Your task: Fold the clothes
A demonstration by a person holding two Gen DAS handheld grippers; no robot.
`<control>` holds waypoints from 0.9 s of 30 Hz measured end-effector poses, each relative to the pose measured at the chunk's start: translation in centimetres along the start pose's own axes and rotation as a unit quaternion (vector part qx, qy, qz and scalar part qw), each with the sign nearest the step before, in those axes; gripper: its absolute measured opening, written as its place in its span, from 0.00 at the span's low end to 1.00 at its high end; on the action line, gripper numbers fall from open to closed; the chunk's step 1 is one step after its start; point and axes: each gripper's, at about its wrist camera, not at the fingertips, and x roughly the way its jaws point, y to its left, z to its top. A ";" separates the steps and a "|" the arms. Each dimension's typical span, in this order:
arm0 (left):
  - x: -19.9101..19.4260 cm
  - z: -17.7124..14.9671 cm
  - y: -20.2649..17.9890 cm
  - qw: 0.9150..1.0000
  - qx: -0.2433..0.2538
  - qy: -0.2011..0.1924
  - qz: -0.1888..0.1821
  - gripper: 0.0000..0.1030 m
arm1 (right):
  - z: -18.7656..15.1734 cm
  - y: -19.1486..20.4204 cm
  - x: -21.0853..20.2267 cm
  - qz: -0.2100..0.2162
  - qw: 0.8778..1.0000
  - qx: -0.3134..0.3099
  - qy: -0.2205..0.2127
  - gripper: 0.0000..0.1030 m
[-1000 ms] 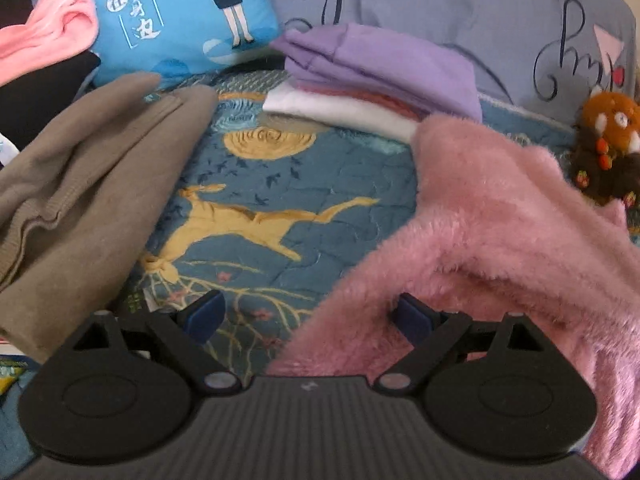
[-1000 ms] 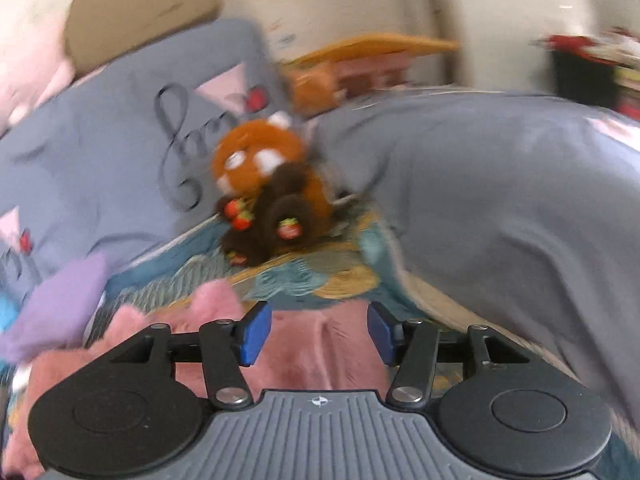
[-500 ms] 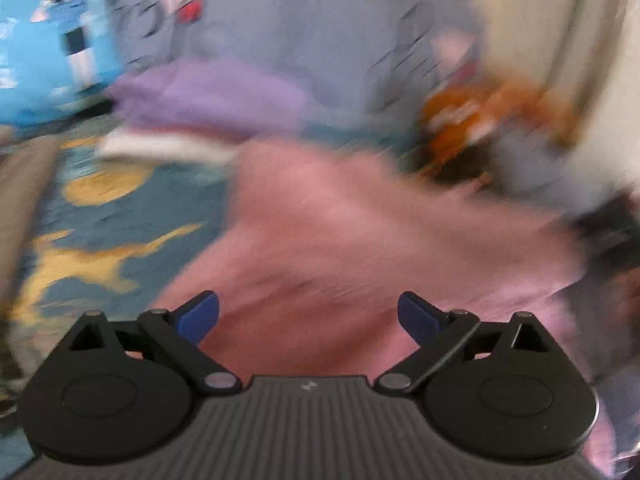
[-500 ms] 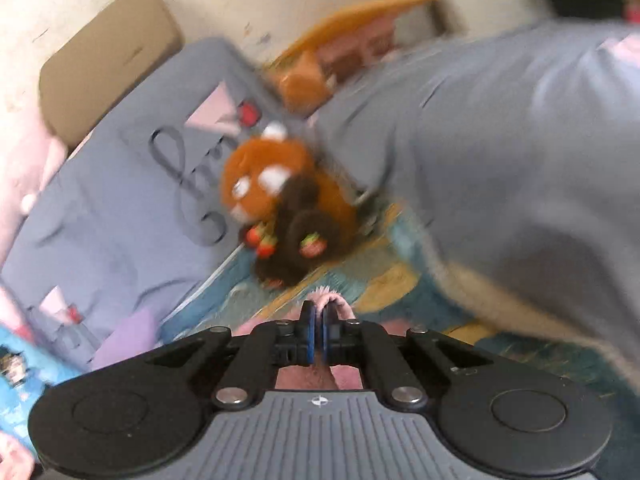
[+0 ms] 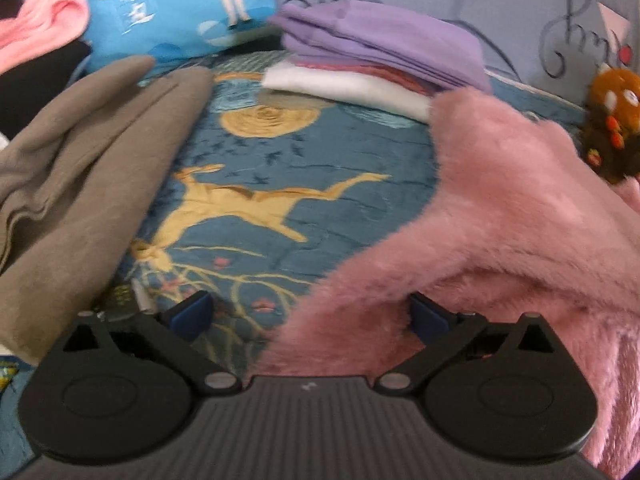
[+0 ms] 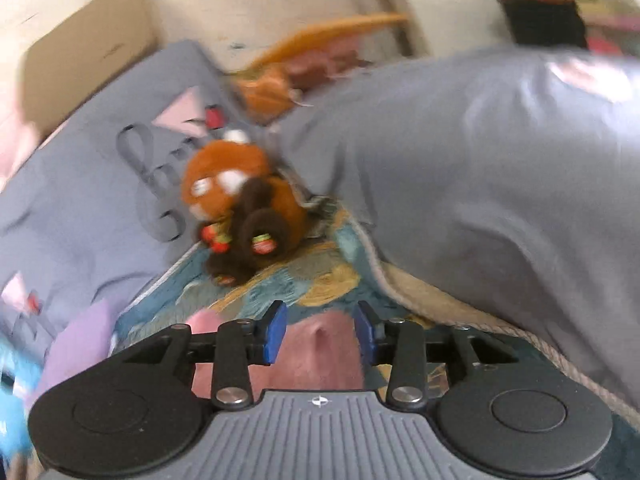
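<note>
Pink fleece garment (image 5: 520, 216) is spread on the bed at three o'clock, unfolded. Its hem is straddled by the wide-apart left tool (image 5: 310, 314); the right tool (image 6: 320, 332), just reopened, is parted over another fold. Regrasping seems under way; a fresh pinch is needed next.

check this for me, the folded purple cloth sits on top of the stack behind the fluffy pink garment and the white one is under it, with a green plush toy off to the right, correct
Almost. The plush toy is orange and brown, not green, as the left wrist view shows. The folded purple cloth does top the stack, the white one below, behind the fluffy pink garment.
</note>
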 end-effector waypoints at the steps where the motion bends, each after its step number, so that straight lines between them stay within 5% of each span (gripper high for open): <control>1: 0.1 0.1 0.3 1.000 -0.007 0.001 0.002 1.00 | -0.5 0.7 -0.4 0.013 1.000 -0.025 0.008 0.38; 4: -0.1 0.0 0.3 1.000 -0.009 0.002 0.005 1.00 | -2.7 3.1 0.4 0.043 0.990 -0.122 0.048 0.39; 8: -0.1 -0.2 0.3 1.000 0.000 -0.002 0.005 1.00 | -5.7 2.1 3.6 -0.016 0.978 -0.162 0.128 0.35; 12: -0.1 -0.2 0.5 1.000 0.003 -0.002 0.003 1.00 | -5.3 1.9 1.1 -0.017 0.990 -0.114 0.078 0.37; 14: -0.1 -0.2 0.4 1.000 0.002 -0.002 0.005 1.00 | -5.6 2.7 -0.8 0.004 0.992 -0.122 0.036 0.49; 16: -0.2 -0.1 0.4 1.000 0.000 -0.003 0.005 1.00 | -6.7 3.5 -0.7 0.005 0.985 -0.165 0.043 0.61; 19: -0.7 0.1 0.6 1.000 -0.007 -0.012 -0.008 1.00 | -8.6 3.5 1.9 -0.024 0.971 -0.209 0.112 0.53; 23: -1.6 0.4 1.1 0.999 -0.004 -0.027 -0.030 0.99 | -8.5 5.0 -0.2 -0.020 0.978 -0.201 0.057 0.51; 27: -3.5 0.9 1.5 0.994 0.007 -0.044 -0.103 0.99 | -8.2 8.3 -1.7 0.012 0.965 -0.262 0.001 0.57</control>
